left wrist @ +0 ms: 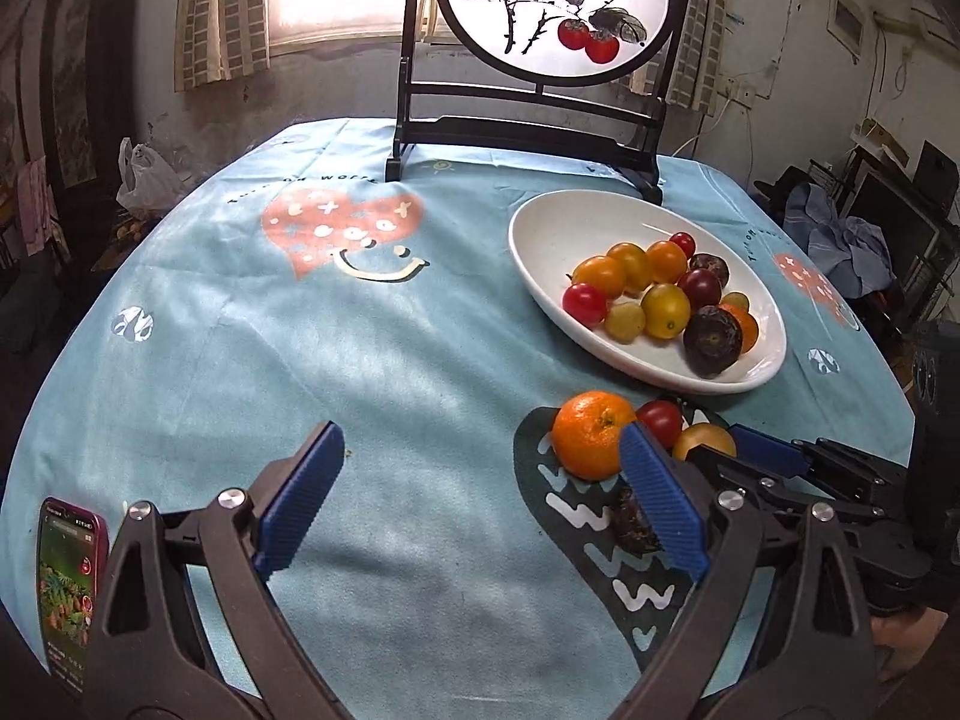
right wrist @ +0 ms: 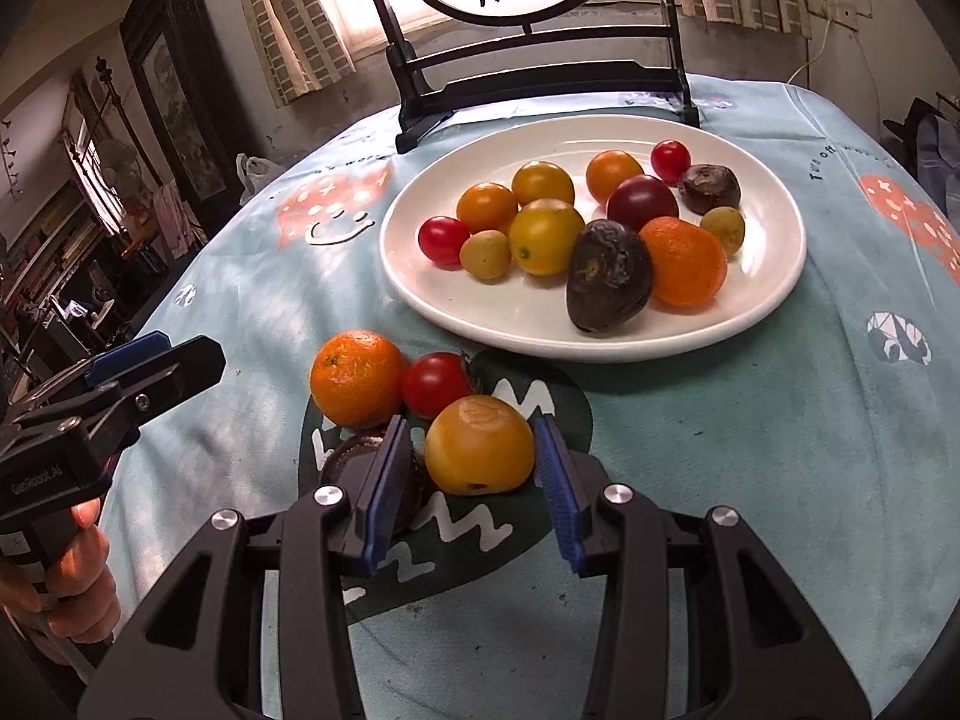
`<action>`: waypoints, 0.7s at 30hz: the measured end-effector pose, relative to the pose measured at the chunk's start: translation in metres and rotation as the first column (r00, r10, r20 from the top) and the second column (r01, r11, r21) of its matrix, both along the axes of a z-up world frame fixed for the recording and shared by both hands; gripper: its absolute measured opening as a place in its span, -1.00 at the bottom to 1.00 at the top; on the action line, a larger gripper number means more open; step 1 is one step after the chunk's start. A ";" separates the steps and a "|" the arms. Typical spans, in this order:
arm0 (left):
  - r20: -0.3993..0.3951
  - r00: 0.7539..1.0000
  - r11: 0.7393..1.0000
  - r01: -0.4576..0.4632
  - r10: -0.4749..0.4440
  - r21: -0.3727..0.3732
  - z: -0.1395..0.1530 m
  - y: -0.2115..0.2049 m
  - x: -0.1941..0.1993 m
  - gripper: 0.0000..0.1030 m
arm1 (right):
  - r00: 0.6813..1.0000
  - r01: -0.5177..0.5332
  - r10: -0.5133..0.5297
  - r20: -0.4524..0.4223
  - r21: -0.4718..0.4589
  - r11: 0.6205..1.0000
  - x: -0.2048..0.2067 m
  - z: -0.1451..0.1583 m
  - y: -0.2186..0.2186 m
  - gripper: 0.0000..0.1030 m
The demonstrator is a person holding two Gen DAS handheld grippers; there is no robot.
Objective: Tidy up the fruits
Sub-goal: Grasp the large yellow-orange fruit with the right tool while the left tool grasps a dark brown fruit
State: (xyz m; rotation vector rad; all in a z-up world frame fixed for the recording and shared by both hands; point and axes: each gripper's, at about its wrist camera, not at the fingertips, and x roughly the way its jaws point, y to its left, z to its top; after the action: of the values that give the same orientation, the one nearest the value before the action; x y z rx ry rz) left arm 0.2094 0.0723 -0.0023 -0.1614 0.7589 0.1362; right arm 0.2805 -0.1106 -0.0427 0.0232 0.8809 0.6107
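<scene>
Now the right claw [right wrist: 474, 462] straddles a yellow tomato [right wrist: 480, 444] with small gaps; the left claw [left wrist: 480, 498] gapes wide, empty, above the worktop [left wrist: 390, 360].

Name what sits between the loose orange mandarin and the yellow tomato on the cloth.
A red cherry tomato, touching the mandarin and yellow tomato; right wrist view.

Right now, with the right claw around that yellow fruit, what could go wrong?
The right claw straddles the yellow fruit, which sits against the red tomato and beside the mandarin; closing or lifting may roll them. The dark fruit by its left finger could get nudged.
</scene>
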 end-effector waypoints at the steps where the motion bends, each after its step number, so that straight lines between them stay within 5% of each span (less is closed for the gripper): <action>1: -0.001 1.000 1.000 0.002 -0.002 0.001 0.000 -0.001 0.000 0.84 | 1.000 0.003 -0.003 -0.003 -0.004 1.000 0.001 -0.001 0.000 -0.15; 10: -0.006 1.000 1.000 0.016 -0.016 -0.003 0.000 -0.004 -0.001 0.84 | 0.999 -0.010 0.010 -0.045 0.013 1.000 0.005 -0.006 0.001 -0.27; 14: -0.028 0.999 0.999 0.036 -0.036 -0.015 -0.004 -0.008 0.001 0.84 | 0.999 0.034 -0.031 -0.026 0.121 0.992 0.004 0.015 -0.021 -0.26; 21: -0.084 0.969 0.972 0.233 -0.233 -0.019 -0.017 -0.050 0.001 0.79 | 0.988 0.134 -0.145 0.045 0.194 0.972 0.005 0.042 -0.056 -0.26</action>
State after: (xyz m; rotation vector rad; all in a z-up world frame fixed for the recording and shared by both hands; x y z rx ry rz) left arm 0.2103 0.0222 -0.0197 -0.0744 0.8587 -0.0846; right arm 0.2858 -0.1670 -0.0012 0.2371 0.7548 0.5595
